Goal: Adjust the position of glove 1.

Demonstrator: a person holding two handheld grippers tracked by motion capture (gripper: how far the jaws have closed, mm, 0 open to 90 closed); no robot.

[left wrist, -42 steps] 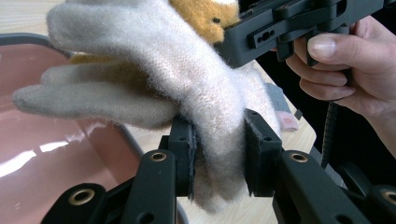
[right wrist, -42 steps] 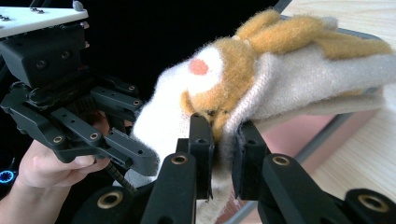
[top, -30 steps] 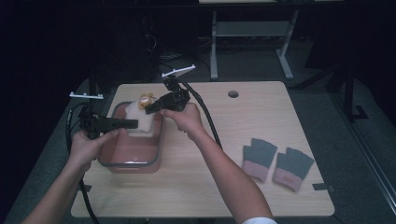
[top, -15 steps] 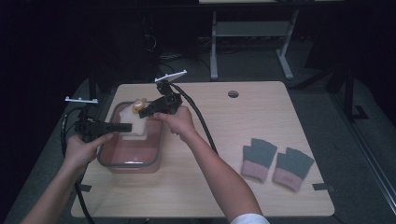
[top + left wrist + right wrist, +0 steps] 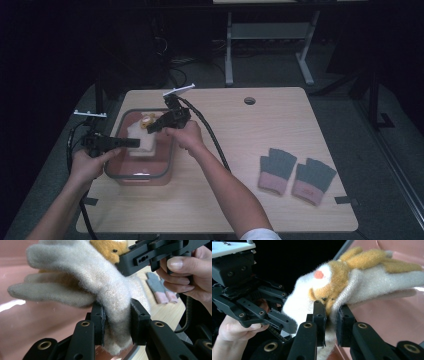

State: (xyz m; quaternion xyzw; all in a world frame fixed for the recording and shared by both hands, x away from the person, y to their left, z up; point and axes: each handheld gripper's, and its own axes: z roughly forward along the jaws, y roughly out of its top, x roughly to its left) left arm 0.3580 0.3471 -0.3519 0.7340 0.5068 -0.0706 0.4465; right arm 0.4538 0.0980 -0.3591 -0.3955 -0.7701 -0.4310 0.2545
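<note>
I have both claws pinching the cream animal-face glove [image 5: 100, 287]: my left claw [image 5: 116, 322] grips its cuff, my right claw [image 5: 331, 322] its face end, above the pink tub [image 5: 125, 172] on the worktop [image 5: 280, 125].

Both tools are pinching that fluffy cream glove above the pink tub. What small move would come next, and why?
Probably lower it a little more into the tub. The left tool and right tool both clamp the cream glove, which hangs over the open tub, so easing down before letting go seems sensible.
</note>
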